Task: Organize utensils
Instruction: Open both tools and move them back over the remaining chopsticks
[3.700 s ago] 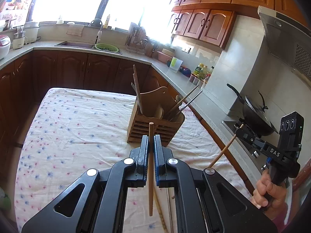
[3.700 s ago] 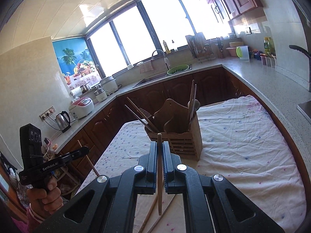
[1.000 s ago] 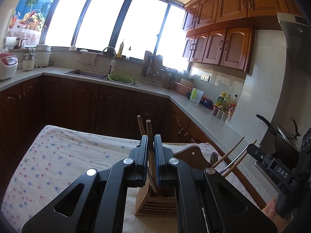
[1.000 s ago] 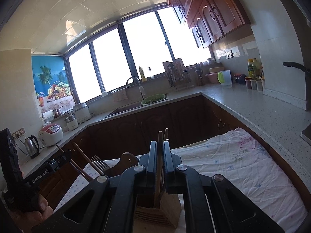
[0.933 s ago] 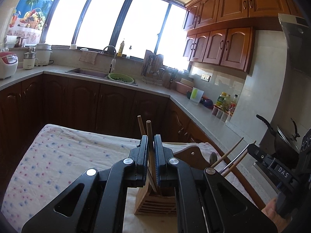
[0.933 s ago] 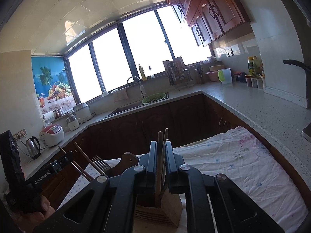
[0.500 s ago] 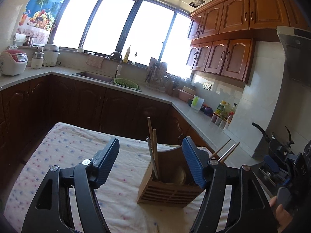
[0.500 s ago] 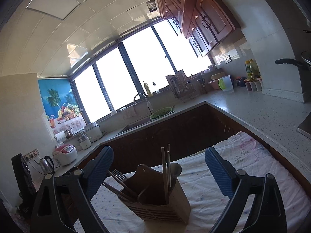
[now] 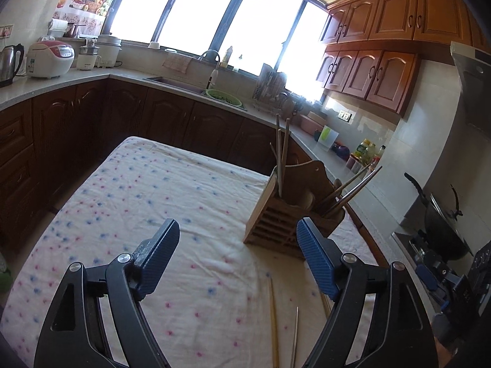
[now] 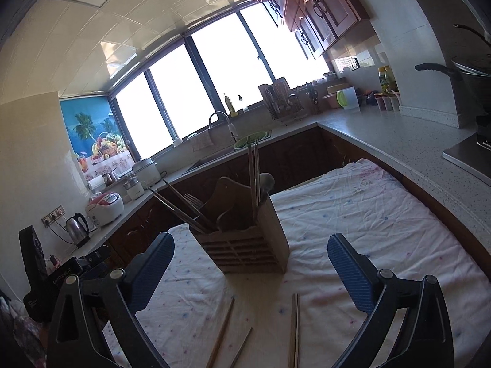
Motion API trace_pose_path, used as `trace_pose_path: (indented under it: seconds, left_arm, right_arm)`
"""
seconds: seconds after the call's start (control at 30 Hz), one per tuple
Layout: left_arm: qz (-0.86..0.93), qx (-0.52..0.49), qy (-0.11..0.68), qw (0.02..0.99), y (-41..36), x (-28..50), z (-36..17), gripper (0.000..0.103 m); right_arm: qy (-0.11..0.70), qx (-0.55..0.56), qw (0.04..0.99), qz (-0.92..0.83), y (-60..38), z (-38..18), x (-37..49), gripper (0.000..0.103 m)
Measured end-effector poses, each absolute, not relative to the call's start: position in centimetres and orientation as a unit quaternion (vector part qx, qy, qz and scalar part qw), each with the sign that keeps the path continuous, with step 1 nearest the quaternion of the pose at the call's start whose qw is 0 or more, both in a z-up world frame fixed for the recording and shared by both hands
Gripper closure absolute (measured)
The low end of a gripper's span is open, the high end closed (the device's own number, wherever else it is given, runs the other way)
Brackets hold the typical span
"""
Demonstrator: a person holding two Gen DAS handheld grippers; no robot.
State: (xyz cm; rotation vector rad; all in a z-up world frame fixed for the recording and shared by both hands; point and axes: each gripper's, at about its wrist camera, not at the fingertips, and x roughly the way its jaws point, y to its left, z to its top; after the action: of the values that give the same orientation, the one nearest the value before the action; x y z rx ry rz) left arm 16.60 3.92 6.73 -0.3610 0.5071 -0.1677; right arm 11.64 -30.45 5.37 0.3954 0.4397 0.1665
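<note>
A slatted wooden utensil holder stands on the flowered tablecloth. Chopsticks stand upright in one end, with more sticks, a fork and a spoon leaning in the other compartments. My left gripper hangs short of the holder, its jaws opening with nothing between them. My right gripper is wide open and empty, facing the holder from the other side. Loose chopsticks lie on the cloth just in front of both grippers.
Dark cabinets and a pale counter wrap around the table, with a sink below the windows. A wok sits on the stove to the right. A rice cooker and a kettle stand on the left counter.
Both grippers were shut on a chopstick over the holder. They have opened, left the sticks standing in it, and drawn back and lower.
</note>
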Motion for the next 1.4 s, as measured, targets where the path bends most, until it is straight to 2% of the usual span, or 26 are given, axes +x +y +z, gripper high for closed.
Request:
trace_pose_path:
  seconds: [0.5,0.6,0.67,0.77,0.87,1.1,1.4]
  left_arm:
    - [-0.071,-0.169,0.340,0.922,3.8,13.6,0.7,0.022]
    - [-0.070,-0.162,0.348,0.921,3.6,13.7,0.3,0.022]
    - [-0.070,-0.159,0.353,0.919,3.5,13.9,0.1,0.022]
    - [-0.070,-0.155,0.360,0.917,3.3,14.2,-0.2,0.022]
    - [-0.071,-0.152,0.371,0.914,3.1,14.5,-0.7,0.022]
    - [-0.081,-0.130,0.392,0.907,1.8,15.3,-1.4,0.022]
    - [-0.094,-0.109,0.423,0.895,0.3,16.4,-2.6,0.022]
  right_arm:
    - [0.291,0.167,0.940,0.061,-30.0,-0.1,7.6,0.005]
    - [0.308,0.150,0.938,0.058,-29.3,-0.8,8.0,0.020]
    - [0.323,0.145,0.933,0.059,-29.1,-1.4,8.5,0.040]
    - [0.350,0.144,0.923,0.063,-28.9,-2.4,9.4,0.057]
    - [0.381,0.138,0.912,0.066,-28.6,-3.6,10.5,0.069]
    - [0.431,0.117,0.892,0.067,-28.2,-5.7,13.1,0.082]
    - [0.465,0.096,0.878,0.062,-28.0,-7.7,17.0,0.086]
